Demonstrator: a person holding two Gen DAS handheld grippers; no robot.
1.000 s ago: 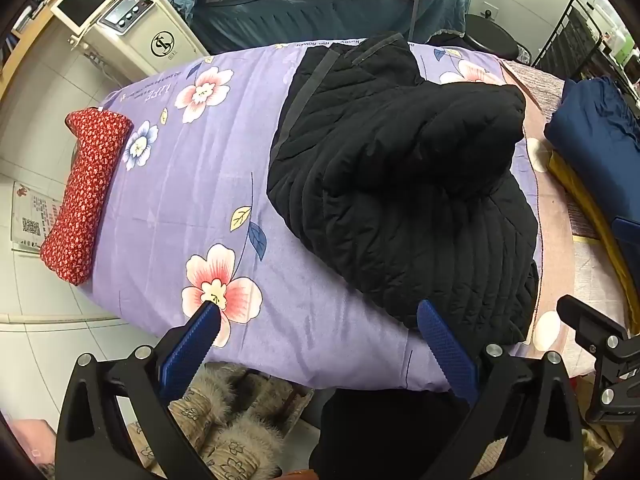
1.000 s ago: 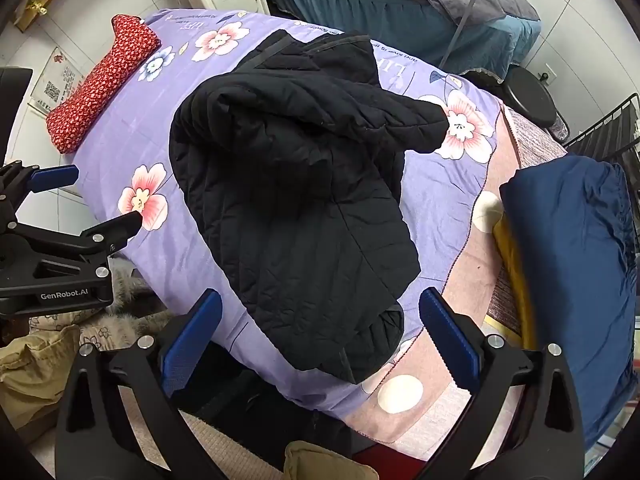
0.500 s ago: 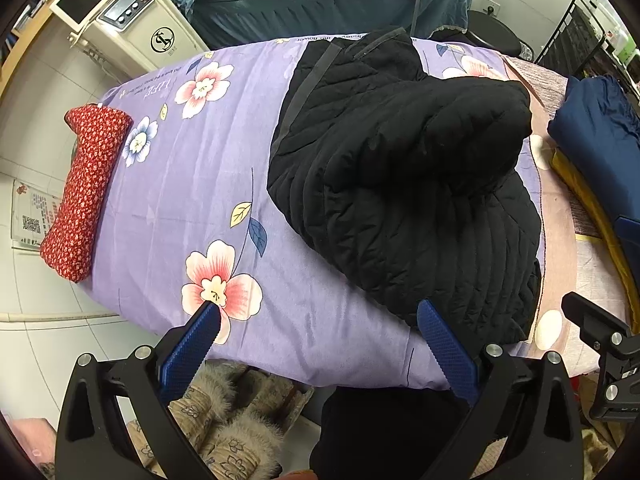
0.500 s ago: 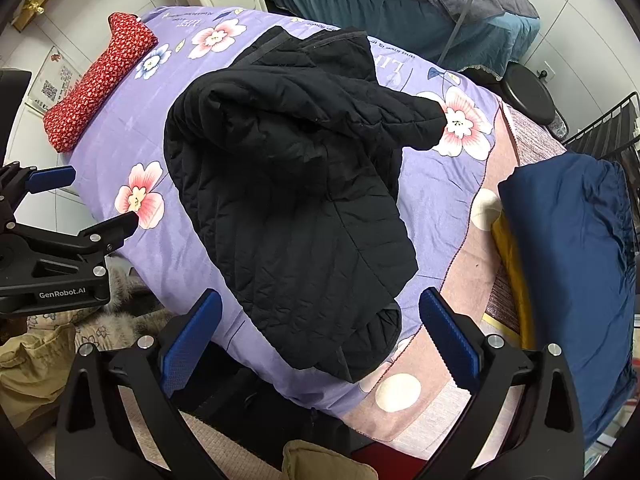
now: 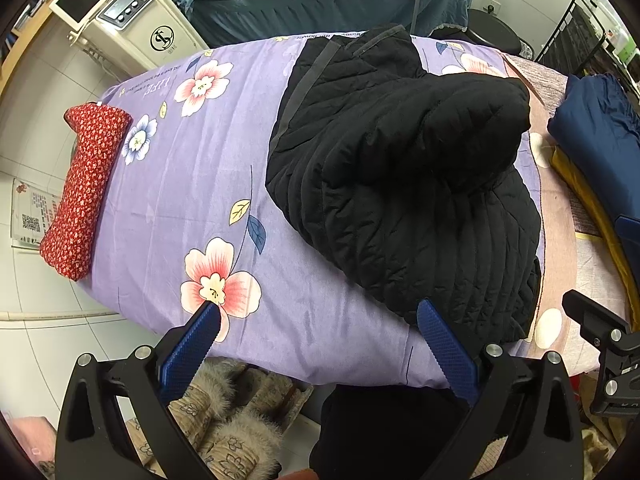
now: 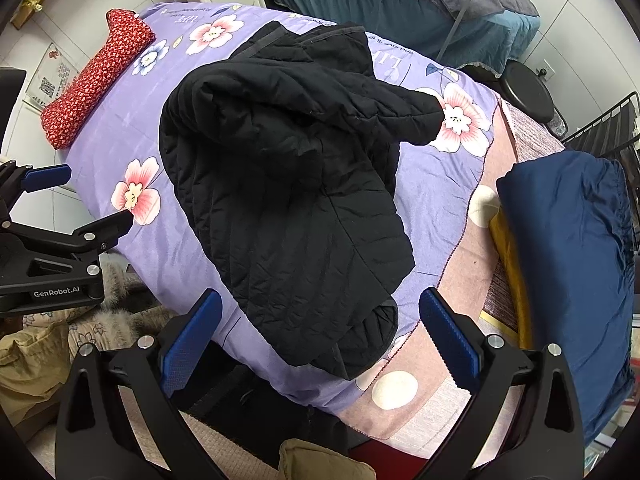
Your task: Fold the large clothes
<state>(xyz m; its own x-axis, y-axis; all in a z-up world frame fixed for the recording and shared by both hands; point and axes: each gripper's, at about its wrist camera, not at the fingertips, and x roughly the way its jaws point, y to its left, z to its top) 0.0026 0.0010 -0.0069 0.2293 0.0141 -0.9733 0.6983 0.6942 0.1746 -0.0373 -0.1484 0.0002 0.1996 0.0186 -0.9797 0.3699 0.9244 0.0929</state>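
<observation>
— lying where, the black quilted padded jacket (image 5: 404, 184)?
— bunched on the purple flowered bedspread (image 5: 192, 200), long axis running away from both tongs, hem nearest.
— nearer which?
— right gripper (image 6: 320, 312), hem corner between its wide-spread blue fingers (image 6: 448, 340); left gripper (image 5: 316, 328) likewise wide, empty, hem just off its right finger.

A black quilted jacket (image 5: 400, 184) is lying on a lilac flower-print sheet (image 5: 192, 184); a red speckled pillow (image 5: 86, 188) is showing at nine o'clock.
</observation>
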